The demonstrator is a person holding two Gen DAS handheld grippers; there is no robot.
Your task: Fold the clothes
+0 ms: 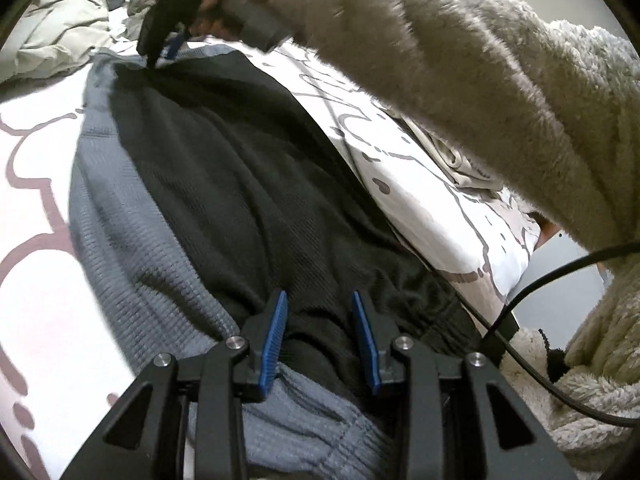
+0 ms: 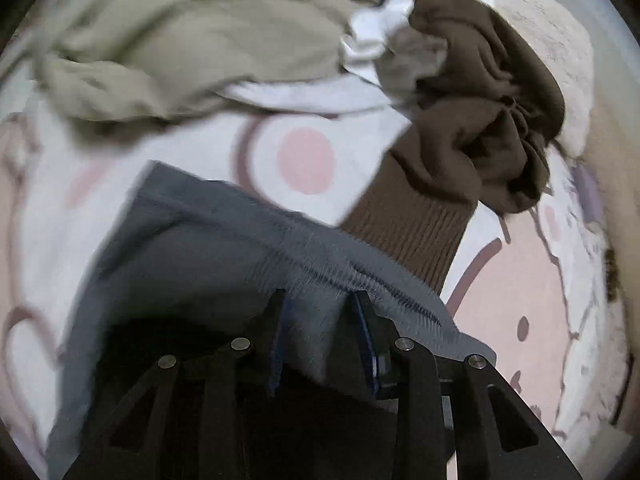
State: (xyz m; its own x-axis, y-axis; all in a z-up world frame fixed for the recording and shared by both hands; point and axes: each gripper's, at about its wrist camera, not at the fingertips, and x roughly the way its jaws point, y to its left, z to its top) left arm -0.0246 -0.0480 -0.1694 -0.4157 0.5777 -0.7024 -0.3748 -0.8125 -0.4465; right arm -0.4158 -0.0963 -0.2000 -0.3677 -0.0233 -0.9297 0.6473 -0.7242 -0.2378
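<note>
Fluffy cream sleeve (image 1: 460, 72), black hand-held gripper (image 1: 320, 320), blue pads (image 1: 276, 332)

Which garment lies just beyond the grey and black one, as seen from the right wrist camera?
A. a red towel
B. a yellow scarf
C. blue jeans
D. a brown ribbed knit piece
D: the brown ribbed knit piece lies bunched on the printed bed cover, its ribbed end reaching the edge of the grey and black garment.
</note>
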